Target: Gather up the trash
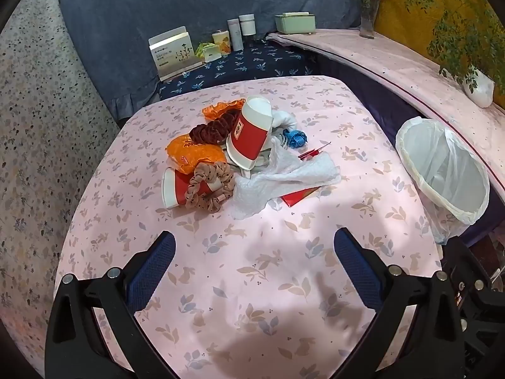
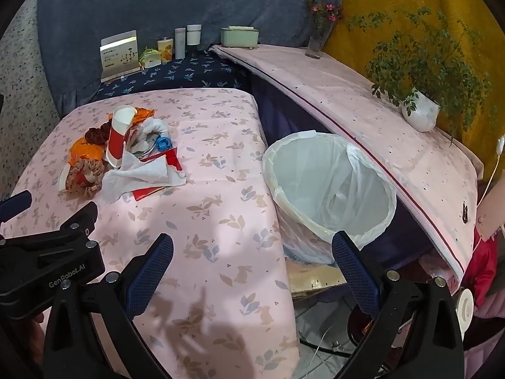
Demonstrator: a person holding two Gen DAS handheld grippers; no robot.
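Note:
A pile of trash lies mid-table: a red-and-white paper cup [image 1: 251, 132] tilted on top, a second cup [image 1: 176, 188] on its side under a tan scrunchie [image 1: 210, 188], orange wrappers [image 1: 195, 154], a white paper towel [image 1: 284, 173], red paper [image 1: 296, 196], a blue crumpled bit [image 1: 295, 137] and a dark red scrunchie [image 1: 211, 129]. The pile also shows in the right wrist view [image 2: 126, 158]. A white-lined bin [image 1: 442, 170] [image 2: 328, 186] stands right of the table. My left gripper [image 1: 254, 268] is open and empty, short of the pile. My right gripper [image 2: 252, 271] is open and empty over the table's right edge.
The table has a pink rabbit-print cloth [image 1: 252, 284]. A pink ledge [image 2: 394, 132] behind the bin carries a potted plant [image 2: 421, 110] and a flower vase [image 2: 318, 41]. Boxes and bottles [image 1: 233, 34] stand on a dark blue surface at the back.

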